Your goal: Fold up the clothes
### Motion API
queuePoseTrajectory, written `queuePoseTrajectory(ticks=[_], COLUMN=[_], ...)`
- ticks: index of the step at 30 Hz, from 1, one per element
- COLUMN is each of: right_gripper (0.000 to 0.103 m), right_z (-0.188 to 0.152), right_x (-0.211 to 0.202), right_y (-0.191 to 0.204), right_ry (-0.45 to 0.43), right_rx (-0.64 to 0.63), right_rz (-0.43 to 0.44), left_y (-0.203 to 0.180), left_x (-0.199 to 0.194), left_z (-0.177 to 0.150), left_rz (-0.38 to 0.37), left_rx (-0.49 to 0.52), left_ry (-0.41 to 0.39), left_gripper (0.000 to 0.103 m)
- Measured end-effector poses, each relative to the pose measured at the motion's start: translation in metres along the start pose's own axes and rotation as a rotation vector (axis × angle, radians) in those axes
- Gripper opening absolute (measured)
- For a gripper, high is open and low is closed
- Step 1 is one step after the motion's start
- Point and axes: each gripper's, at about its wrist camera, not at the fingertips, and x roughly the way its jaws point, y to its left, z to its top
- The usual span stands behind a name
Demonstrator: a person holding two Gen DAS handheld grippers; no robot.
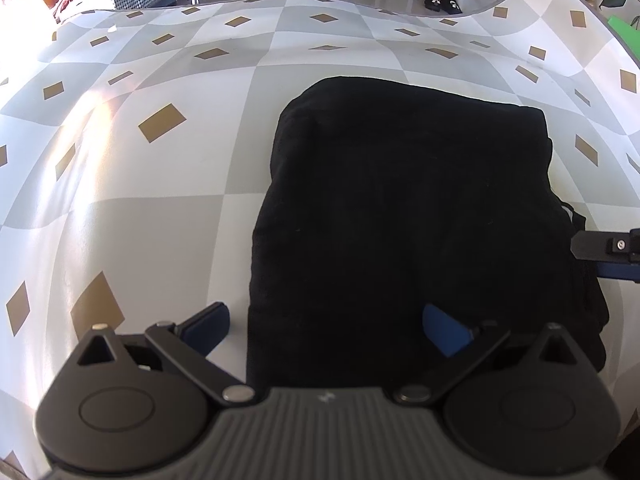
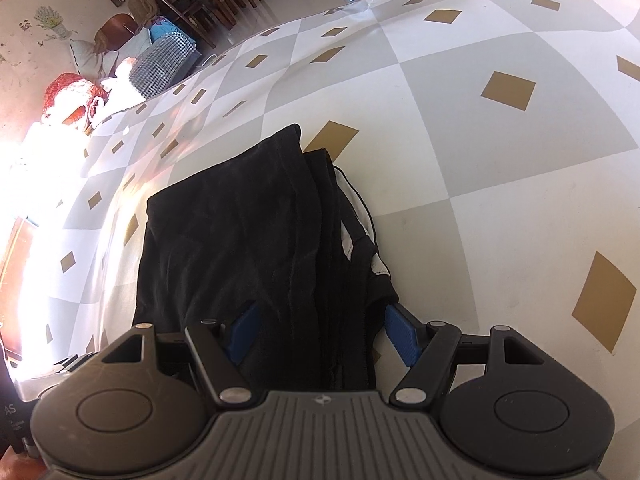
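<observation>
Black garment [image 1: 404, 216]: soft matt cloth, faintly napped. Bench [image 1: 168, 216] cover beneath: smooth, glossy sheen. Left gripper [image 1: 326, 330]: matt black plastic, ribbed blue pads.

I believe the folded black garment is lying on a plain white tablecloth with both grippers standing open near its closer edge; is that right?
Not quite: the tablecloth is not plain white but checked in grey and white with gold diamonds, as the left wrist view shows. The rest holds: the folded black garment lies on it, with the left gripper and right gripper open near its closer edge.

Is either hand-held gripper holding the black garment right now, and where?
Neither grips it. The left hand-held gripper and the right hand-held gripper both stand open over the near edge of the folded black garment.
</observation>
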Motion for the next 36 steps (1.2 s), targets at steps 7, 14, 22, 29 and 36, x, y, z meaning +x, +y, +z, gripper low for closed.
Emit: queuePoseTrajectory(ticks=[7, 14, 22, 29, 36], right_gripper=[0.069, 0.071, 0.071, 0.071, 0.071], right_z=[0.002, 0.005, 0.014, 0.015, 0.015], right_x=[0.005, 0.009, 0.002, -0.004, -0.001], right_y=[0.001, 0.0, -0.011, -0.026, -0.028], right_ry=[-0.011, -0.008, -0.013, -0.034, -0.04], right_rx=[0.014, 0.009, 0.057, 0.144, 0.166], right_rz=[0.017, 0.039, 0.081, 0.063, 0.05], left_y=[-0.002, -0.008, 0.017, 0.056, 0.056], left_x=[0.001, 0.003, 0.002, 0.003, 0.005], left_z=[0.002, 0.007, 0.024, 0.027, 0.029], left_rz=[-0.015, -0.052, -0.148, -0.207, -0.282], left_rx=[0.009, 0.045, -0.055, -0.247, -0.276], left_ry=[0.005, 0.023, 0.054, 0.052, 0.05], left_gripper=[0.103, 0.103, 0.103, 0.103, 0.103])
